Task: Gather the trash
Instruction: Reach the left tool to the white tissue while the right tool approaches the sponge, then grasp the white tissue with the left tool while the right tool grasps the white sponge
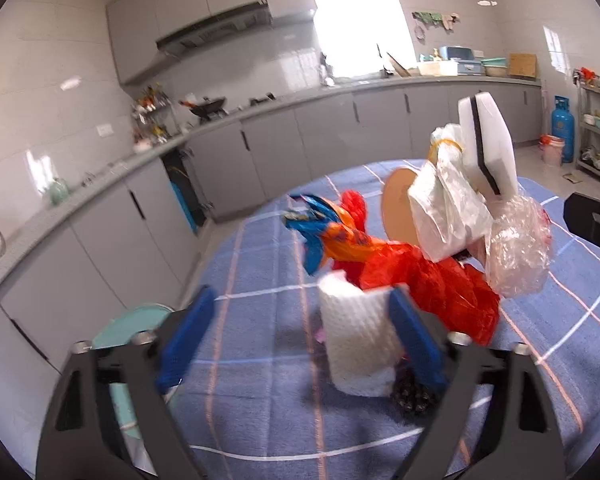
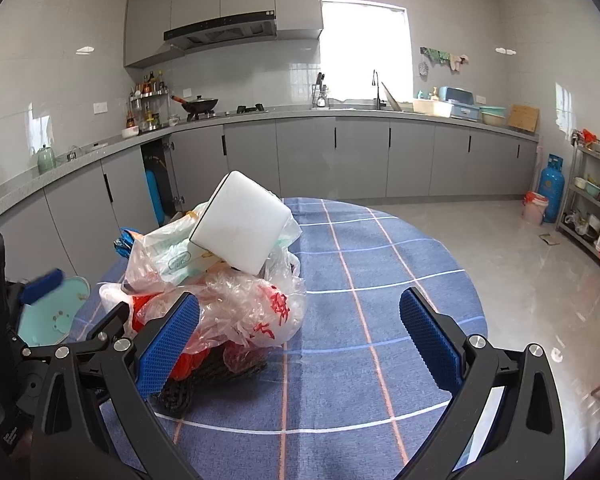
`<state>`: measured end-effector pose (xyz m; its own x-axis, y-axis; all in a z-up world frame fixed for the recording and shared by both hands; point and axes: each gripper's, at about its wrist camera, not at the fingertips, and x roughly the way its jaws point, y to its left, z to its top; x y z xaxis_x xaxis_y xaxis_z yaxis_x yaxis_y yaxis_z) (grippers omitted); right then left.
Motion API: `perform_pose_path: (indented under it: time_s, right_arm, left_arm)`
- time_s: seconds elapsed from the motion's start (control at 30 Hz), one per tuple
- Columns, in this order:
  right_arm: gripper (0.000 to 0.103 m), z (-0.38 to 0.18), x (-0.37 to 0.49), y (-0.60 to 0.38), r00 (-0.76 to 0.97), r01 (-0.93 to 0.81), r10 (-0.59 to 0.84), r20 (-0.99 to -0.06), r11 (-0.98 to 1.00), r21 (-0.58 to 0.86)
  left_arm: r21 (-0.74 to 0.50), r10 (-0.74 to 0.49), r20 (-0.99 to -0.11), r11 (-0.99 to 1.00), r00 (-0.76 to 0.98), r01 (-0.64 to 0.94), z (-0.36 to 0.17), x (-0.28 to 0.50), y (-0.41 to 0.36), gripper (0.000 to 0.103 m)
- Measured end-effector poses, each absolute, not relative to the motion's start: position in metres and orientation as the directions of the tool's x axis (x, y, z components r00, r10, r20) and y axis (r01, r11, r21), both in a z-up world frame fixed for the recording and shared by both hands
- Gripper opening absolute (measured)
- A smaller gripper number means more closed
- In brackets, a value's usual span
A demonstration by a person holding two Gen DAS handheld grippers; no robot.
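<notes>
- trash pile [image 2: 220,292] sits heaped on the round table [image 2: 380,360], toward its left edge as the right wrist view shows it; rest of the blue checked cloth bare
- risk: white foam block [image 2: 242,226] perches tilted on top of the bags, any tug below could tip it off onto the cloth or the floor
- risk: white paper roll [image 1: 356,344] stands between the left pads, only the right pad looks to be against it; a one-sided squeeze may push it over rather than grip it
- risk: clear plastic bag [image 2: 256,308] and red plastic bag [image 1: 432,284] are loose, crinkly, tangled; pulling one likely drags the others
- risk: pile is close to the table edge, a shove may spill bits near the teal lid [image 2: 56,308] below
- look: foam block white with a dark band, clear bag has red print, blue-orange wrapper [image 1: 324,232] twisted, dark mesh [image 2: 204,376] under it all
- left gripper [image 1: 300,344]: jaws fairly wide, roll between them, not clamped
- right gripper [image 2: 300,340]: jaws wide, holding nothing, left pad just beside the clear bag
</notes>
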<state>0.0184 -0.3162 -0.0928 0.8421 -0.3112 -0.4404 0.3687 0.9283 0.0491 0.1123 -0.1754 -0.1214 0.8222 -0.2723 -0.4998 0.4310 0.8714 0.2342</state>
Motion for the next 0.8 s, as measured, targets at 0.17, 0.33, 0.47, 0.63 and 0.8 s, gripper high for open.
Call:
perform_pose_path:
  time_s: [0.17,0.33,0.47,0.63,0.8]
  right_arm:
    - [0.098,-0.094,0.021,-0.312,0.841,0.367,-0.312,-0.442,0.929,0.041]
    - [0.098,-0.096,0.023,-0.31,0.838,0.364,-0.311,-0.447,0.931,0.035]
    - [0.098,-0.093,0.022,-0.313,0.842,0.365,-0.308,-0.444,0.93,0.047]
    - [0.098,-0.086,0.023,-0.318,0.855,0.355,-0.293,-0.427,0.932,0.073]
    - [0.098,-0.079,0.033,-0.328,0.866,0.355,-0.284,-0.412,0.929,0.104]
  left_arm:
    - [0.179,-0.334,-0.55,0.848,0.765,0.499,-0.13,0.116,-0.173,0.017]
    - [0.153,-0.345,-0.547,0.855,0.763,0.496,-0.123,0.117,-0.159,0.007]
    - [0.121,-0.356,-0.504,0.873,0.787,0.472,-0.102,0.112,-0.14,0.007]
    - [0.155,-0.309,-0.436,0.899,0.845,0.409,-0.085,0.104,-0.129,0.007]
    - [0.154,-0.287,-0.412,0.913,0.865,0.377,-0.074,0.103,-0.122,0.007]
